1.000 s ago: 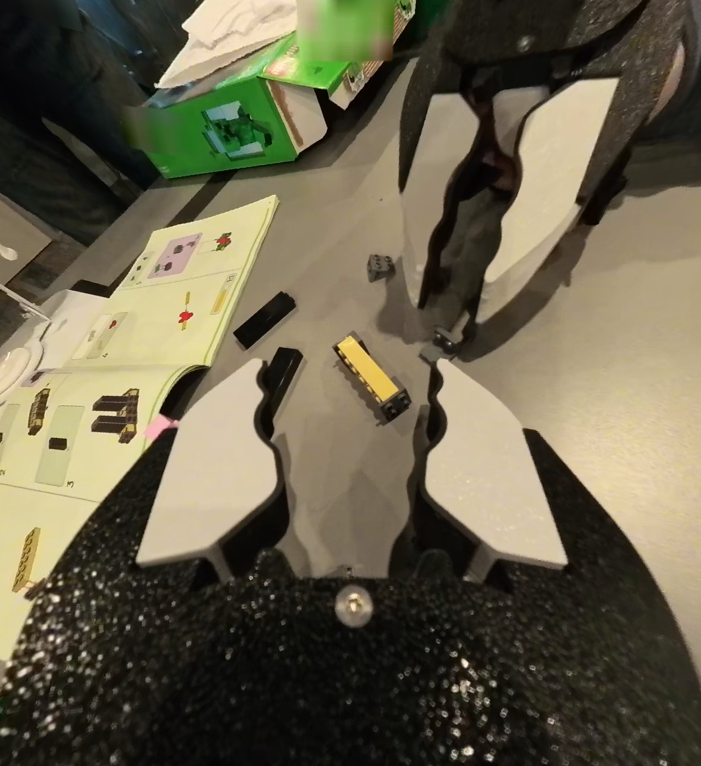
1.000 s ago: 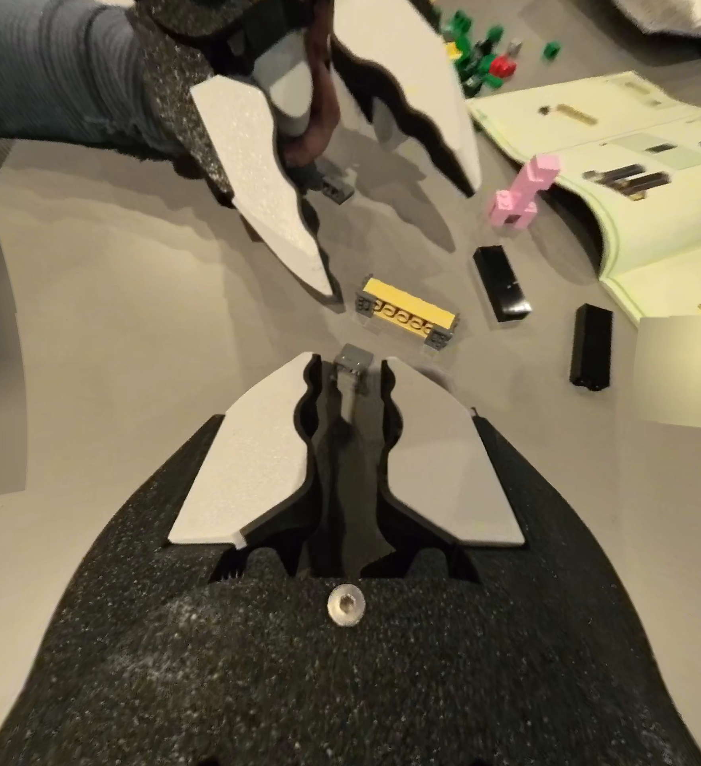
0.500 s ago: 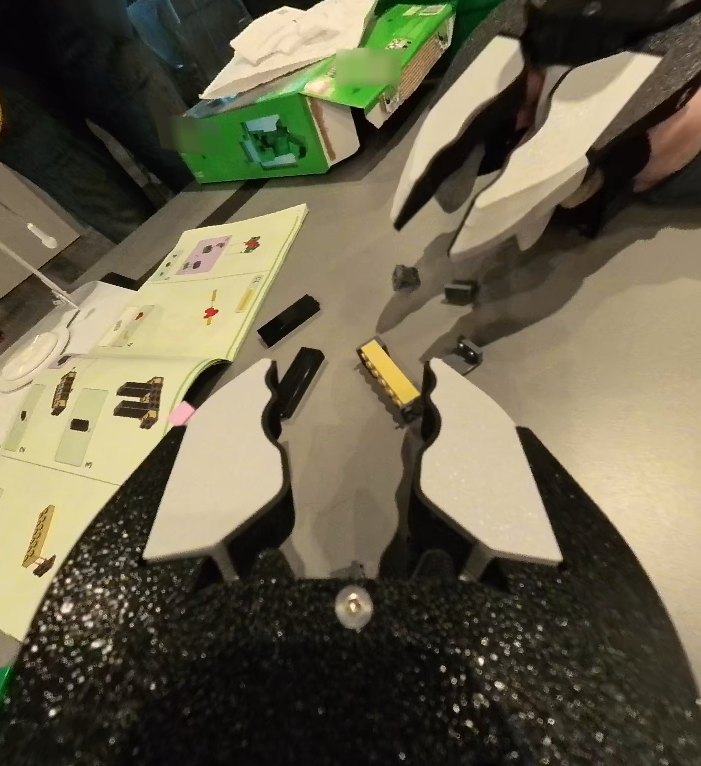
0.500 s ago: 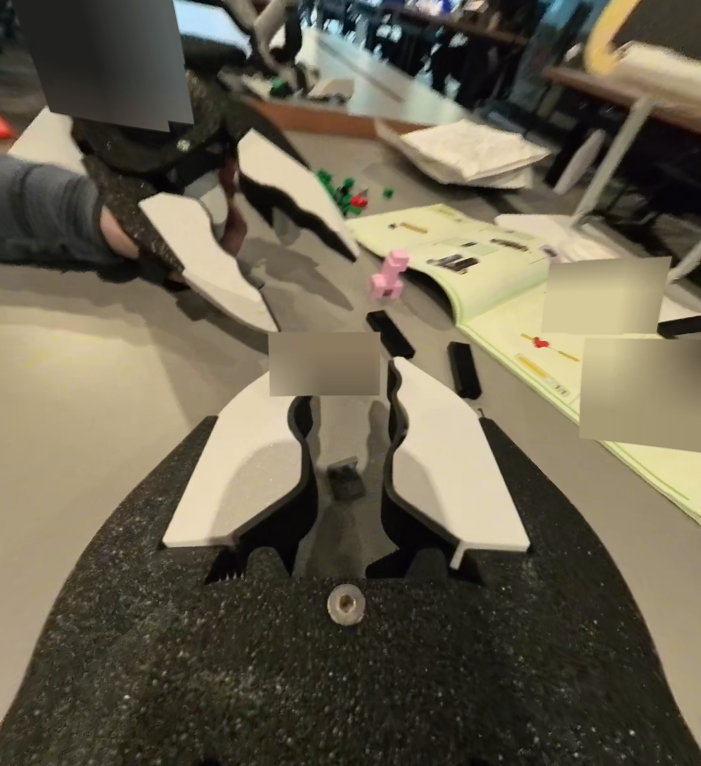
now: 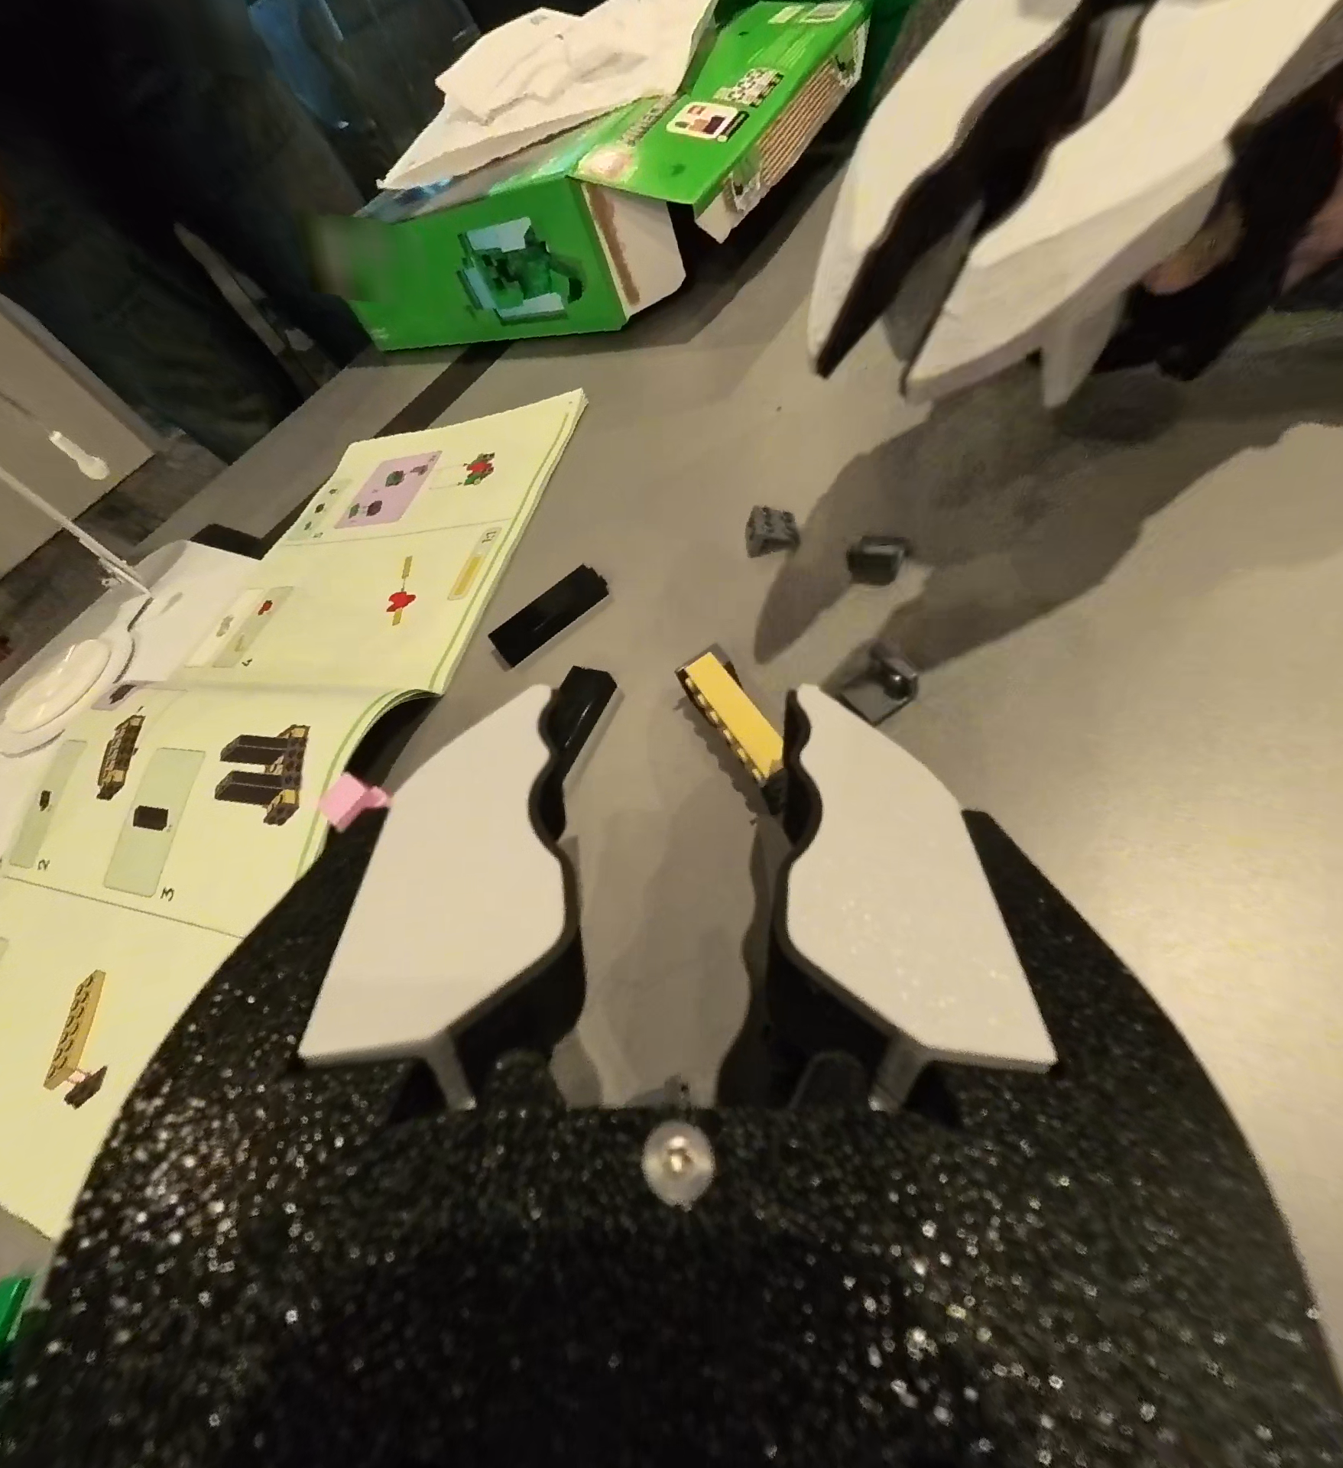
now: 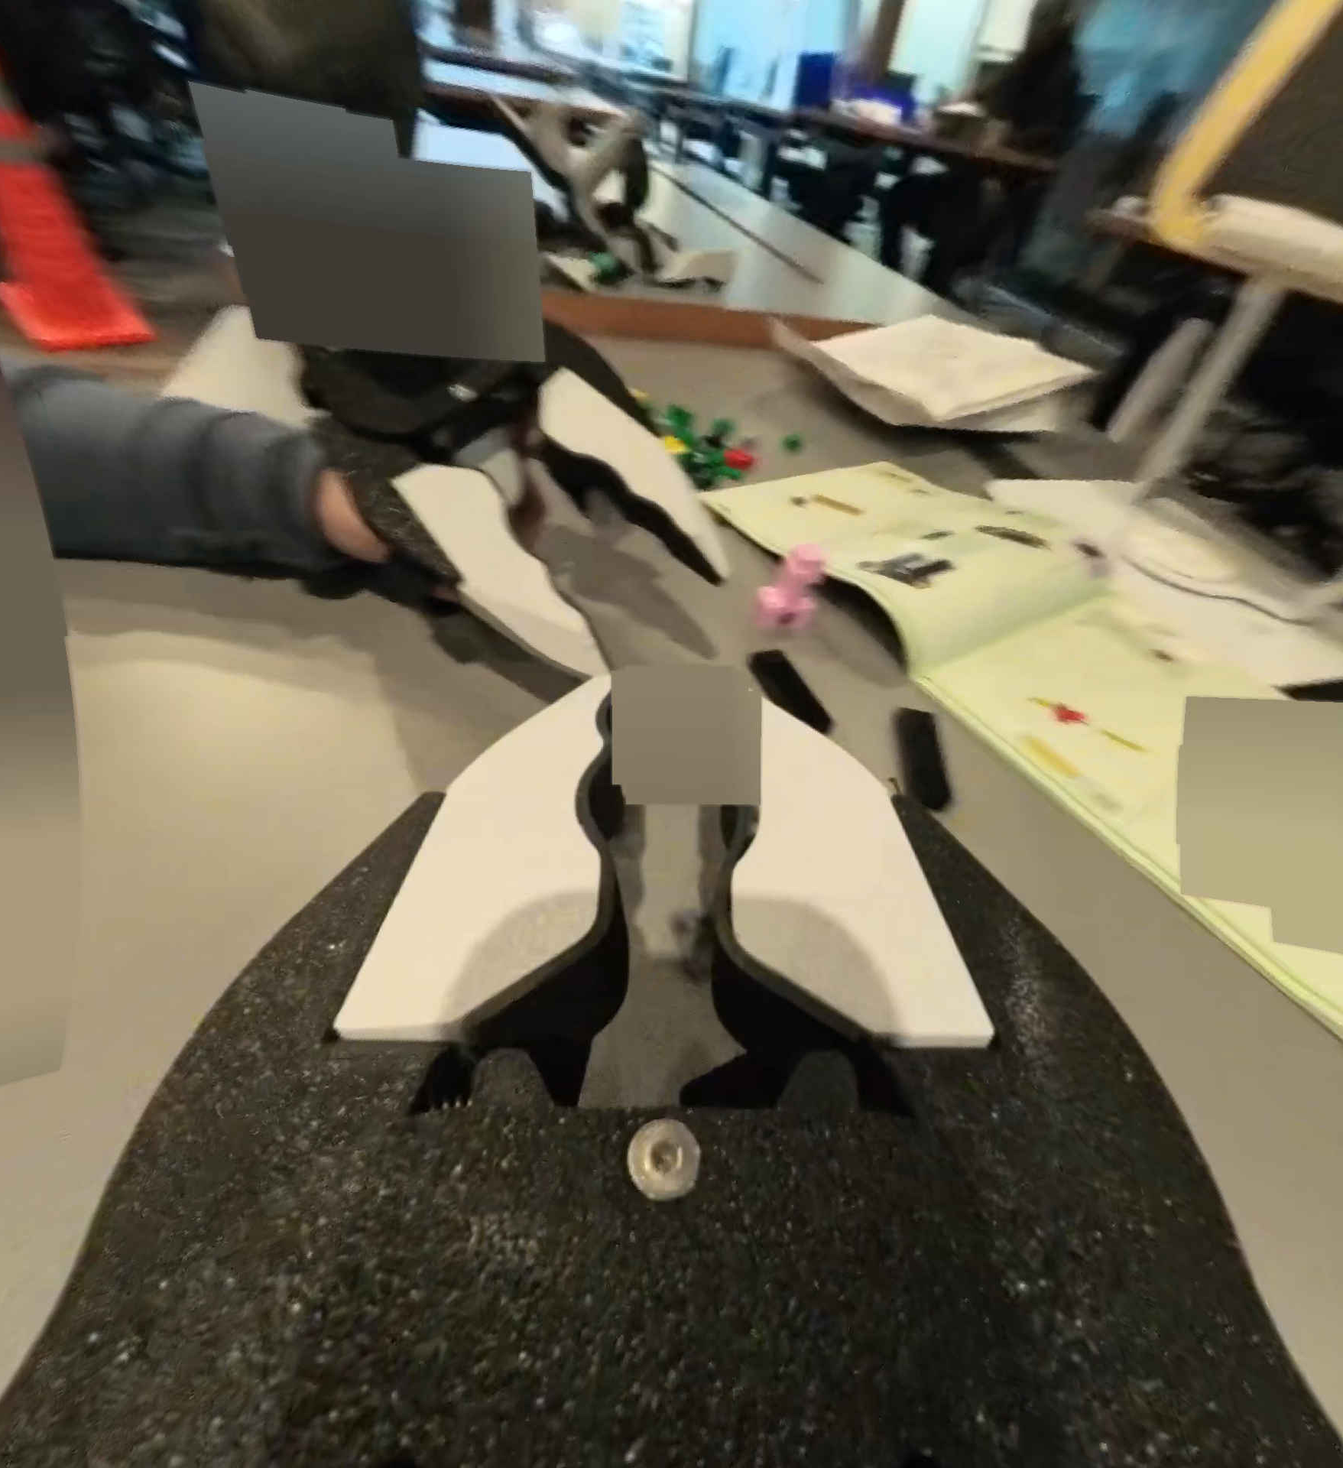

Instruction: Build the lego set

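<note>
The left gripper [image 5: 672, 699] hangs low over the grey surface [image 5: 1128, 834] with its jaws apart and nothing between them. The yellow brick strip [image 5: 731, 727] lies on the surface just ahead, close against the inner edge of one finger. Beside the strip lies a black brick [image 5: 584, 707], and a second black brick [image 5: 549, 616] lies beyond it. Past the strip sit three small dark grey pieces [image 5: 878, 683], apart from one another. The open instruction booklet [image 5: 382, 604] lies beyond the black bricks, a pink piece [image 5: 350, 801] at its edge. Farthest from the strip, the right gripper [image 5: 866, 373] hangs above the surface, jaws slightly apart and empty, near the green box [image 5: 493, 270].
</note>
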`<control>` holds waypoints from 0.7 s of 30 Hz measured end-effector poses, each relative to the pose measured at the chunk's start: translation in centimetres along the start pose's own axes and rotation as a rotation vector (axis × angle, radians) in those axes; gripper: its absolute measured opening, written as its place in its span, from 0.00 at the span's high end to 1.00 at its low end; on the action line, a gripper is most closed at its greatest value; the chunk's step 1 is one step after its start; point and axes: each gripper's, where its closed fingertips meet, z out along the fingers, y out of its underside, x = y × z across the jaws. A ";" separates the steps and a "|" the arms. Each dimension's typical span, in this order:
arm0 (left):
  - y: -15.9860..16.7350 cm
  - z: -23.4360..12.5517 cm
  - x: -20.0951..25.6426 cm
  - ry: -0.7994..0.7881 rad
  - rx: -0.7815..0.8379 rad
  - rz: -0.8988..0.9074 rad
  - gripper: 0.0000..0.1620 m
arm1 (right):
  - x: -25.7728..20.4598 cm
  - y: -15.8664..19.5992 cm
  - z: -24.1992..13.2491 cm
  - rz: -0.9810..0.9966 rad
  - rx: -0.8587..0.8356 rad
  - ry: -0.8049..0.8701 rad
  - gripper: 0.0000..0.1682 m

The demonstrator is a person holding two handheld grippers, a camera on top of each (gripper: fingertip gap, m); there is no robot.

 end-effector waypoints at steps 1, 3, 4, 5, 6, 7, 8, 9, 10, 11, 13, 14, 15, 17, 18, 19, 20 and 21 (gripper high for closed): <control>0.1 0.0 0.0 -0.003 -0.006 0.003 0.68 | 0.4 0.6 -0.2 -0.008 -0.028 0.026 0.90; 0.2 0.0 0.0 -0.003 -0.011 0.002 0.70 | -0.4 1.4 -0.2 -0.001 -0.068 -0.030 0.97; 0.2 0.0 0.0 -0.001 -0.009 -0.001 0.71 | -0.6 1.6 -0.1 -0.007 -0.077 -0.040 0.99; 0.2 0.0 0.0 0.003 -0.006 -0.005 0.72 | -0.7 1.8 0.1 -0.023 -0.087 -0.037 1.00; 0.2 0.0 0.0 0.009 -0.005 -0.009 0.73 | -0.6 2.1 0.3 -0.033 -0.098 -0.033 1.00; 0.2 0.0 0.2 0.018 -0.006 -0.012 0.74 | -0.7 2.4 0.5 -0.028 -0.113 -0.042 0.99; 0.2 0.0 0.3 0.028 -0.006 -0.013 0.74 | -0.9 2.7 0.7 -0.017 -0.128 -0.060 0.98; 0.2 0.0 0.4 0.039 -0.004 -0.012 0.75 | -1.2 3.0 0.9 -0.013 -0.146 -0.084 0.97; 0.2 -0.1 0.6 0.053 -0.003 -0.012 0.75 | -1.5 3.3 1.0 -0.019 -0.170 -0.102 0.96; 0.0 -0.2 0.7 0.063 -0.002 -0.012 0.75 | -1.6 3.6 1.1 -0.030 -0.194 -0.106 0.95; -0.2 -0.3 0.8 0.072 -0.002 -0.004 0.76 | -1.9 4.3 1.4 -0.050 -0.243 -0.120 0.93; -0.2 -0.3 0.9 0.074 -0.004 0.004 0.77 | -1.9 4.6 1.5 -0.049 -0.264 -0.123 0.93; -0.1 -0.3 1.0 0.075 -0.015 0.014 0.77 | -1.8 4.7 1.6 -0.046 -0.279 -0.117 0.92; 0.5 -0.2 0.9 0.070 -0.053 0.044 0.77 | -2.0 5.0 1.7 -0.035 -0.300 -0.119 0.91; 0.7 -0.2 0.9 0.067 -0.067 0.057 0.77 | -2.1 5.1 1.8 -0.027 -0.313 -0.124 0.90; 0.7 -0.2 0.9 0.068 -0.072 0.064 0.77 | -2.3 5.3 1.8 -0.021 -0.332 -0.128 0.89; 0.5 -0.3 1.0 0.073 -0.068 0.066 0.77 | -2.2 5.6 1.8 -0.024 -0.354 -0.115 0.86; 0.4 -0.3 1.1 0.075 -0.060 0.068 0.77 | -2.1 5.9 1.9 -0.037 -0.371 -0.101 0.85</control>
